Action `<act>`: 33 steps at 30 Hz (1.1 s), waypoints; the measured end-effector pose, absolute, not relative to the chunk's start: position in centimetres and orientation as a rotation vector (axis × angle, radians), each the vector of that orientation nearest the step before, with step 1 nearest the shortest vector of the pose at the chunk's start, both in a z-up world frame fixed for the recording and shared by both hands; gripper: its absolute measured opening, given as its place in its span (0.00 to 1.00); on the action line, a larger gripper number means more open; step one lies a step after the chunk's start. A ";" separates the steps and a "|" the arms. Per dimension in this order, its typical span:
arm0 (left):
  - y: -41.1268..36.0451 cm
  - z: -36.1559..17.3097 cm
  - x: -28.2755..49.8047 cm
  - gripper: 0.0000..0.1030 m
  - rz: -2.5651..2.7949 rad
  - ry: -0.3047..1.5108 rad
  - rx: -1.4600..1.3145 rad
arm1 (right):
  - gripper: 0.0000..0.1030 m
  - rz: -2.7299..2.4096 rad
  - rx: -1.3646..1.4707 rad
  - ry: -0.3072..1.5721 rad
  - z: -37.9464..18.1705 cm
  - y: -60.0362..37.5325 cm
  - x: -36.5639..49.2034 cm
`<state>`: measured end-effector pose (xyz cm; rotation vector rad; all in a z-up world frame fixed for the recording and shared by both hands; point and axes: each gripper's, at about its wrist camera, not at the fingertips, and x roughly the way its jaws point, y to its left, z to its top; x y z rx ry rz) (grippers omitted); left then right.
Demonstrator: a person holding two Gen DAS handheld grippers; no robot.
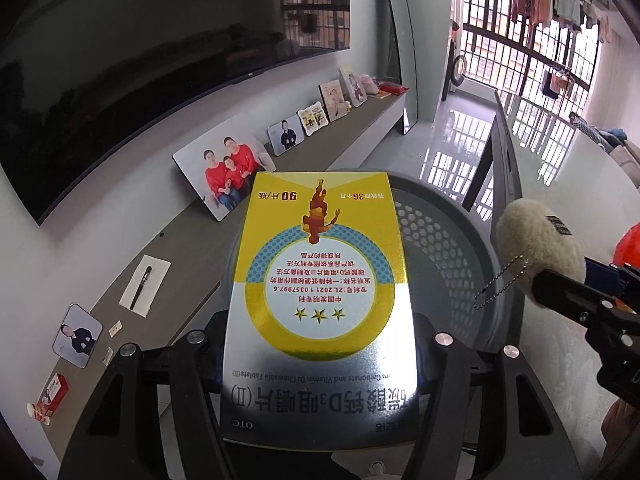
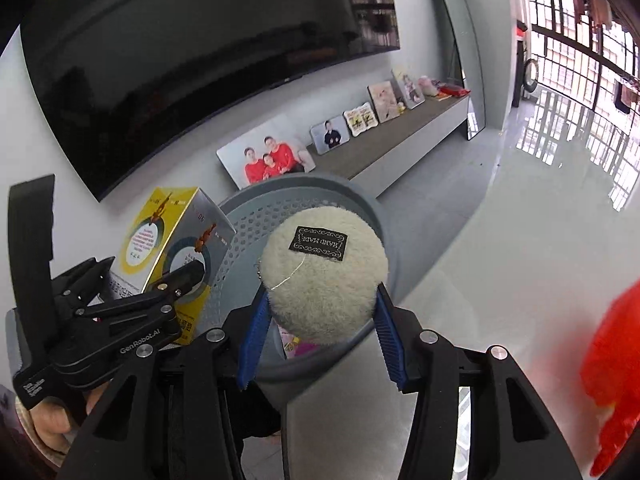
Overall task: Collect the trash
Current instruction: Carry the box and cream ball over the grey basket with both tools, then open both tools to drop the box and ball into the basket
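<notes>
My left gripper (image 1: pixel 320 364) is shut on a yellow and silver medicine box (image 1: pixel 320 280) and holds it above a grey perforated bin (image 1: pixel 444 240). The box (image 2: pixel 168 248) and the left gripper (image 2: pixel 176 284) also show in the right wrist view. My right gripper (image 2: pixel 320 320) is shut on a cream fuzzy plush ball (image 2: pixel 324 280) with a black label, held over the bin (image 2: pixel 248 240). The plush ball (image 1: pixel 536 248) with its small bead chain shows at the right of the left wrist view. Something pink lies inside the bin.
A low shelf (image 1: pixel 352 136) along the wall holds photo frames (image 1: pixel 224 168), a notepad with a pen (image 1: pixel 145 285) and a small red box (image 1: pixel 52 396). A large dark TV (image 1: pixel 140 80) hangs above. A white tabletop (image 2: pixel 500 280) lies right, with a red object (image 2: pixel 616 380) at its edge.
</notes>
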<state>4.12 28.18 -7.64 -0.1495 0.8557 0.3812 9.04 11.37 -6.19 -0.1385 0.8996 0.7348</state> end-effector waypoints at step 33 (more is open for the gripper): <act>31.3 -9.8 6.7 0.75 0.374 0.909 -0.141 | 0.57 0.717 -0.191 0.939 -9.3 14.2 11.4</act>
